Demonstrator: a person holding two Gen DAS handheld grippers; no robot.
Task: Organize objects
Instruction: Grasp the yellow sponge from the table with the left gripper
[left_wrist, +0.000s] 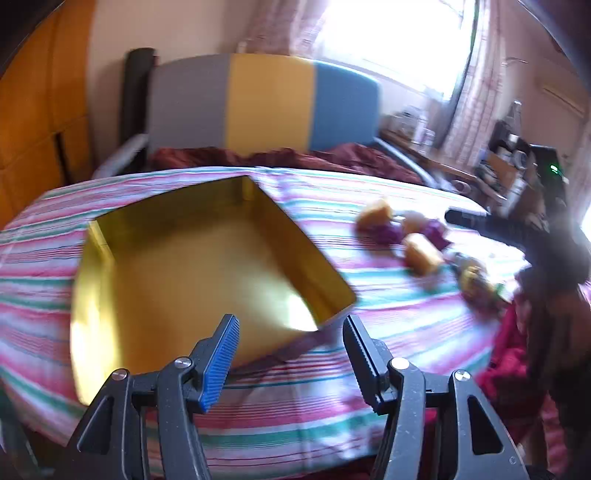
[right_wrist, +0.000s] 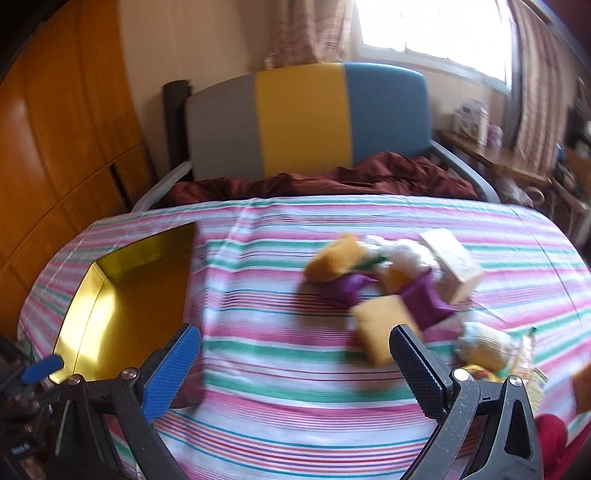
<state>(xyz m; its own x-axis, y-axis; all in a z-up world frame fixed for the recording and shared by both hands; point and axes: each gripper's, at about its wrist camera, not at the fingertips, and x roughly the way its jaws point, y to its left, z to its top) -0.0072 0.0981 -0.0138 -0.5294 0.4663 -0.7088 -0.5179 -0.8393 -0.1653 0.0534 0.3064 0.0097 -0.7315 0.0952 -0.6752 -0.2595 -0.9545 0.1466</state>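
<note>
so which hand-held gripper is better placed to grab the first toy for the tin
Right. The right hand-held gripper is wide open beside the yellow block; the left hand-held gripper faces the empty tin.

Bare striped cloth (right_wrist: 280, 354) between gold tin (right_wrist: 125, 295) and toy pile (right_wrist: 391, 288).

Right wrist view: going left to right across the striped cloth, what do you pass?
Gold tin → bare striped cloth → heap of yellow and purple soft toys → pale box at the heap's right.

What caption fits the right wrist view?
Open right tool above striped cloth, facing mixed small objects; empty gold tin left.
</note>
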